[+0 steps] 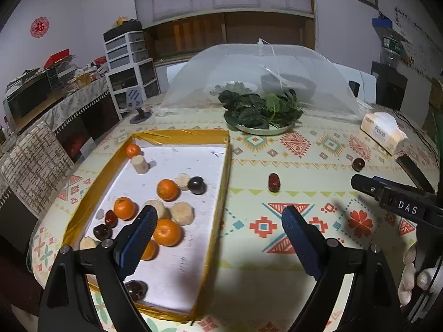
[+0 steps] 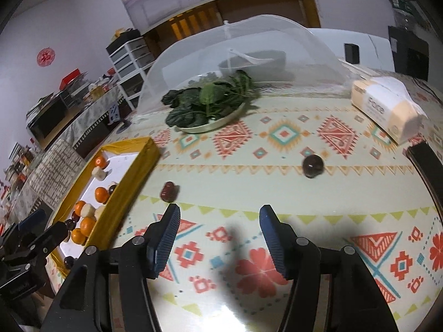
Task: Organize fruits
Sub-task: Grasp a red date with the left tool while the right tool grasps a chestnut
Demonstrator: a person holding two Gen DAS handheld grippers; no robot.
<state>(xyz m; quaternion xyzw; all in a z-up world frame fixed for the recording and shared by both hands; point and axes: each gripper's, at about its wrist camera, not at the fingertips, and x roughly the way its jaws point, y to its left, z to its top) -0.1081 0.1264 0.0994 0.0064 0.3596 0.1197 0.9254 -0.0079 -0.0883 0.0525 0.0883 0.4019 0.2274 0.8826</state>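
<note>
Patterned tablecloth (image 2: 304, 193) — mesh cover (image 2: 249, 44), greens plate (image 2: 210, 127), tissues (image 2: 387, 108); both grippers (image 1: 218, 221) (image 2: 220, 221) gape, empty.

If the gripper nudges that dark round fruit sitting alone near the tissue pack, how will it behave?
The dark round fruit looks nearly spherical, so it would probably roll on the flat tablecloth. Its skin seems glossy, so the pads may slip. It appears small, likely light.
</note>
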